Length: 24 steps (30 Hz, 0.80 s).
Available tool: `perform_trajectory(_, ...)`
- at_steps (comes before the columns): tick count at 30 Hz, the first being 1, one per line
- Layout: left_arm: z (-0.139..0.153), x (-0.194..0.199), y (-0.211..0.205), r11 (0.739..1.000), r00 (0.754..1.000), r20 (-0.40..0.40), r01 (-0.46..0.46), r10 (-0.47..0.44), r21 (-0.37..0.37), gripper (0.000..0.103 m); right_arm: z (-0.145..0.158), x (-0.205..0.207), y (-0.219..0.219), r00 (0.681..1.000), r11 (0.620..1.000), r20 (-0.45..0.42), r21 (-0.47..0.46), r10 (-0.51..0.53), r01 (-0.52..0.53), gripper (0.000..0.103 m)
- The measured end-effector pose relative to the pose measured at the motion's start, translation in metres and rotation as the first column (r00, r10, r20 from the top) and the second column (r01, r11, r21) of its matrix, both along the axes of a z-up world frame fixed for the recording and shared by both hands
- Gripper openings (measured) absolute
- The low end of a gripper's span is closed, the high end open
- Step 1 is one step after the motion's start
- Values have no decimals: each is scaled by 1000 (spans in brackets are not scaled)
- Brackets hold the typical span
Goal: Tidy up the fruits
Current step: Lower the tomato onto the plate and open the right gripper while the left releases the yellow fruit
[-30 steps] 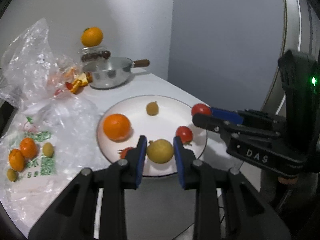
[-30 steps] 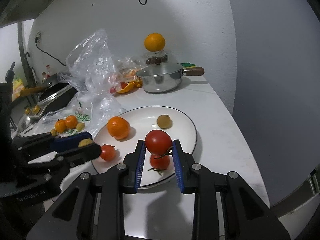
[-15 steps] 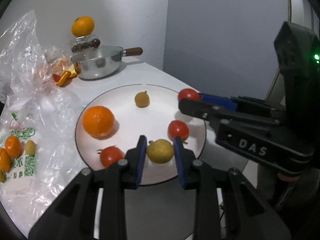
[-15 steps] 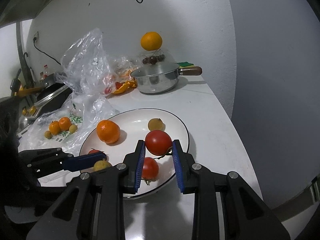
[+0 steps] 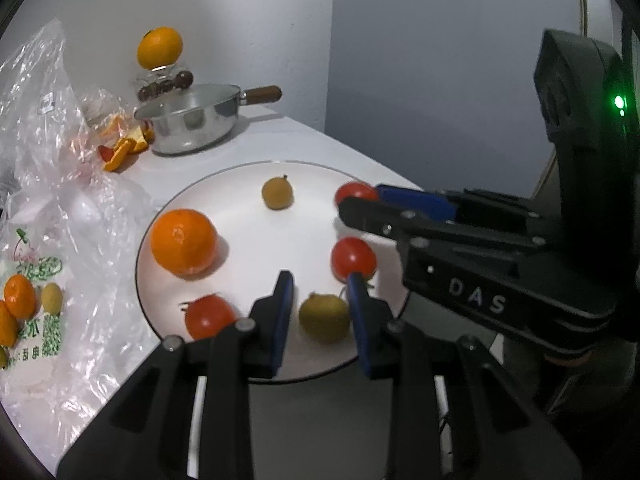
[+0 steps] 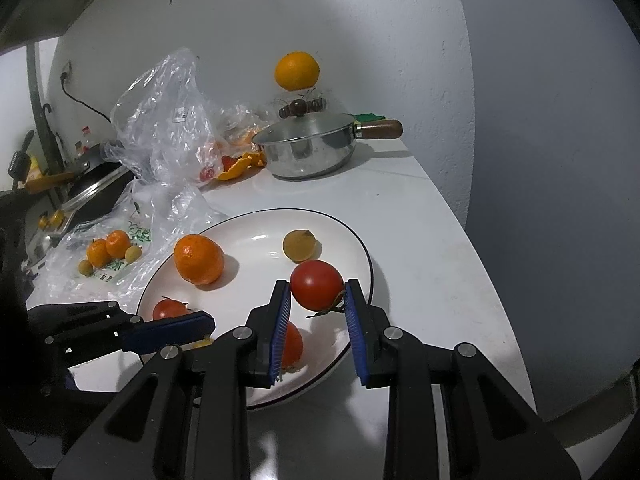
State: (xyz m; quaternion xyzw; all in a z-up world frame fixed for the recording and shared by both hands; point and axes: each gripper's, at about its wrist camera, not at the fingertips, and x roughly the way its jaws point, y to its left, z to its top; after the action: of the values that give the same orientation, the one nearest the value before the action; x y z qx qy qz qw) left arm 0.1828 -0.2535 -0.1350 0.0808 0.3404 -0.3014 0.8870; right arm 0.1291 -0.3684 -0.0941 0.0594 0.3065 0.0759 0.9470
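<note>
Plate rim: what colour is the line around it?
A thin dark, near-black line on the white plate; clearest in the right wrist view.

So the plate sits on the counter, near its front edge. On the plate: an orange at the left, a small round fruit toward the back, one tomato at the front left, another tomato at the right. Behind the plate is a lidded pot, handle pointing right, and behind that another orange perched up on a jar. Left of the plate are plastic bags with a few small fruits lying on them.
</note>
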Motion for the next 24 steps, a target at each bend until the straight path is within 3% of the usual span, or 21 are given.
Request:
perform_trajectory(12,15,-9,21,998,997,48,-54,55,-12,35,11,-8,7,1000,1000,21,-3,-15,15,29)
perform_trajectory(16,21,-13,34,997,995,56,-76,78,-32,48,19,-13,15,999,1000,35,-14,-10,11,29)
perform_trajectory(24,33,-20,65,991,990,78,-110,116,-74,50,32,-23,36,999,999,48,-42,-4,6,30)
